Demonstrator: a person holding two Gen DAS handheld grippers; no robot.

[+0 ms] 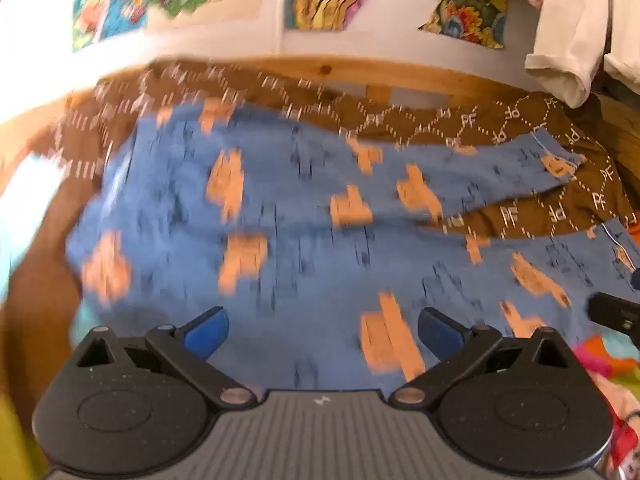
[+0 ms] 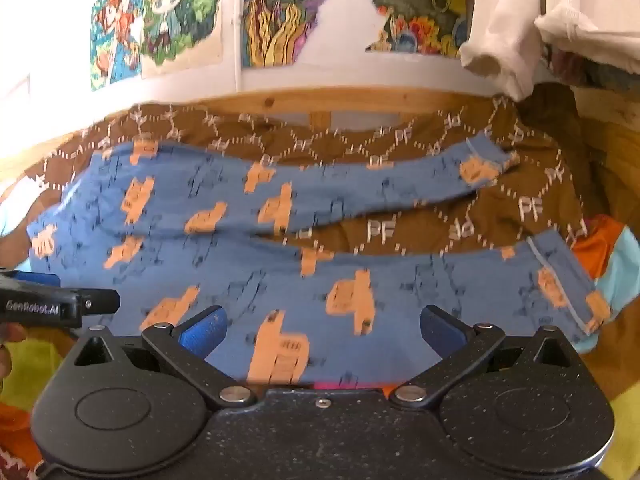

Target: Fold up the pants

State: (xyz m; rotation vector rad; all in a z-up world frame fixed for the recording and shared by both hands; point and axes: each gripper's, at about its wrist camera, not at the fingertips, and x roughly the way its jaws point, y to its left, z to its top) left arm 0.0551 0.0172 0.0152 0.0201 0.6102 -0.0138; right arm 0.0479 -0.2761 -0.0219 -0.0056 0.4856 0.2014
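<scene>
Left gripper [image 1: 323, 330]: blue-padded fingers spread wide, nothing between them; it hangs above the near edge of the pants, and the picture is too blurred to tell whether it touches them.
Right gripper [image 2: 323, 330]: fingers spread just as wide, empty, over the near leg.
Other gripper seen: the left one enters the right wrist view from the left edge [image 2: 60, 304]; a dark tip of the right one shows at the right edge of the left wrist view [image 1: 616, 312].
Pants [image 2: 248, 240]: blue with orange blocky figures, laid out flat and unfolded, waist to the left, two legs running right with a gap between them; cuffs at the far right.
Blanket [image 2: 420, 228]: brown, with a white dashed diamond pattern, under the pants and showing between the legs.
Bedding [image 2: 612, 268]: orange, pale blue, yellow and pink cloth around the blanket's near and right edges.
Frame [image 2: 320, 102]: pale wooden rail behind the blanket.
Wall [image 2: 340, 28]: white, hung with bright cartoon posters [image 2: 180, 12], one torn at its edge.
Hanging clothes [image 2: 512, 36]: white garments at the upper right, a pink one above.
Writing: "PF" repeated across the blanket; "GenRobot.AI" on the left gripper's side.
</scene>
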